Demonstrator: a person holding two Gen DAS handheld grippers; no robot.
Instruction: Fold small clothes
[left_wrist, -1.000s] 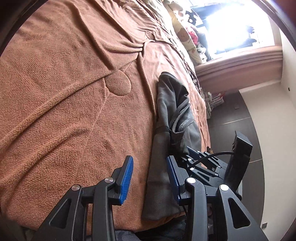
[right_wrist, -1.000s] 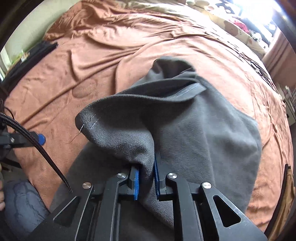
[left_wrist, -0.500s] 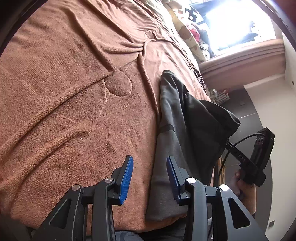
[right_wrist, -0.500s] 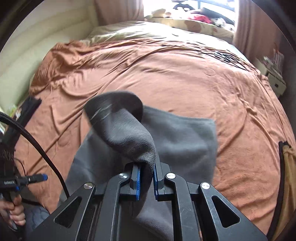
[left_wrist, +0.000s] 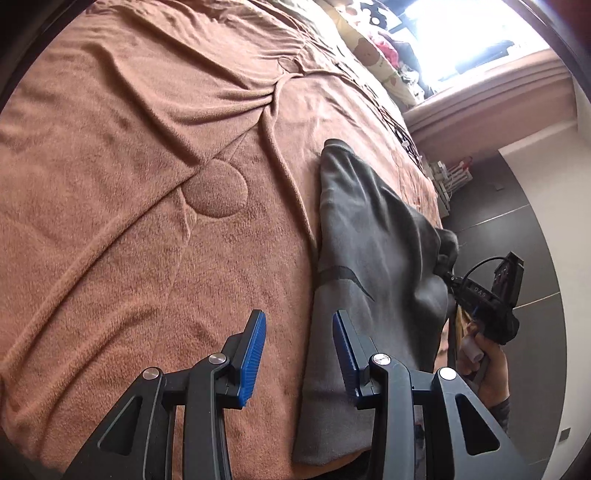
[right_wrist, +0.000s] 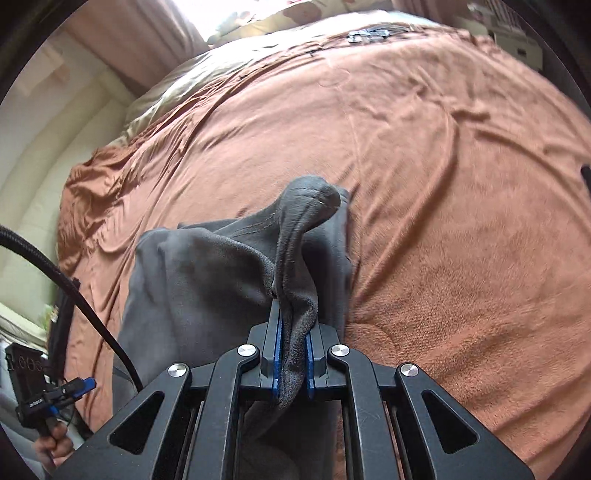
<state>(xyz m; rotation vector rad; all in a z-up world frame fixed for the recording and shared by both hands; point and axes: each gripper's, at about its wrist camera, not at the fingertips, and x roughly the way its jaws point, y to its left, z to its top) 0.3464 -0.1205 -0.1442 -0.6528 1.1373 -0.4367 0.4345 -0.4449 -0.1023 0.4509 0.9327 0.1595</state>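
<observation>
The grey garment (left_wrist: 373, 258) lies on the brown blanket (left_wrist: 147, 192) that covers the bed, stretched out lengthways near the bed's right edge, its near end reaching the bed's near edge. And there's the right gripper (right_wrist: 291, 354), jaws clamped tight on a thick fold of that grey cloth, the fabric bunched between the blue pads (right_wrist: 277, 347) and rising in a peaked ridge beyond them. In the left wrist view that same gripper shows at the right side of the bed, a hand (left_wrist: 484, 365) wrapped round its handle, the garment's right edge lifted and pulled taut off the blanket towards it. The left gripper (left_wrist: 299, 354) hangs over the near part of the bed, jaws apart with nothing between them; the bare blanket shows through the gap, and the right-hand pad sits just over the garment's left edge. A round quilted patch (left_wrist: 216, 192) marks the blanket to the left of the garment. Far off, a patterned pillow (left_wrist: 373, 48) lies by the bright window.
</observation>
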